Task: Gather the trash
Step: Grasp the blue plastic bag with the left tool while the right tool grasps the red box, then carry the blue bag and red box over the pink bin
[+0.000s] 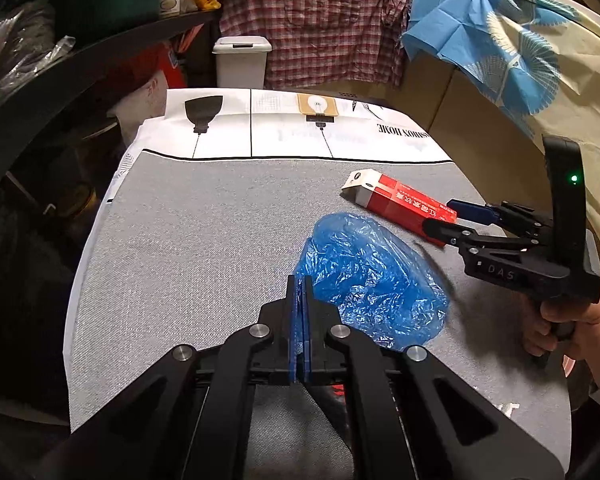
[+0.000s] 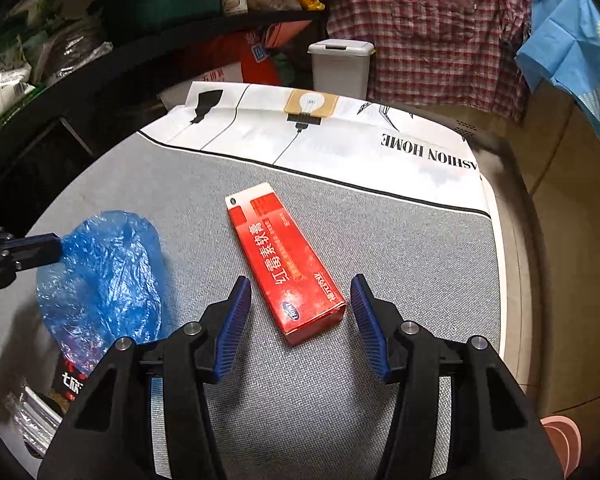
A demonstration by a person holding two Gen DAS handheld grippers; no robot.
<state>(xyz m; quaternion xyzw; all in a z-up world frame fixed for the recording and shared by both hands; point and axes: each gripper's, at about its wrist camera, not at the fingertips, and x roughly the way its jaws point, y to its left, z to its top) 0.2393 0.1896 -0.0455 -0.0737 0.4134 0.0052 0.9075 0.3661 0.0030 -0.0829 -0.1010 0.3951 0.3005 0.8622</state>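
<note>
While nothing appears collected yet, left gripper (image 1: 300, 292) pinched shut on edge of blue plastic bag (image 1: 374, 276), table centre. Right gripper (image 2: 298, 312) spread wide, straddling near end of red box (image 2: 282, 264) at 12 o'clock. White bin (image 2: 340, 66) beyond table, 12 o'clock, lid closed.

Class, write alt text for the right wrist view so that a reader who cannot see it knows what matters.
The open right gripper straddles the near end of a red box lying flat on a grey mat. To the left, the left gripper pinches the edge of a crumpled blue bag. A white bin stands beyond the table.
</note>
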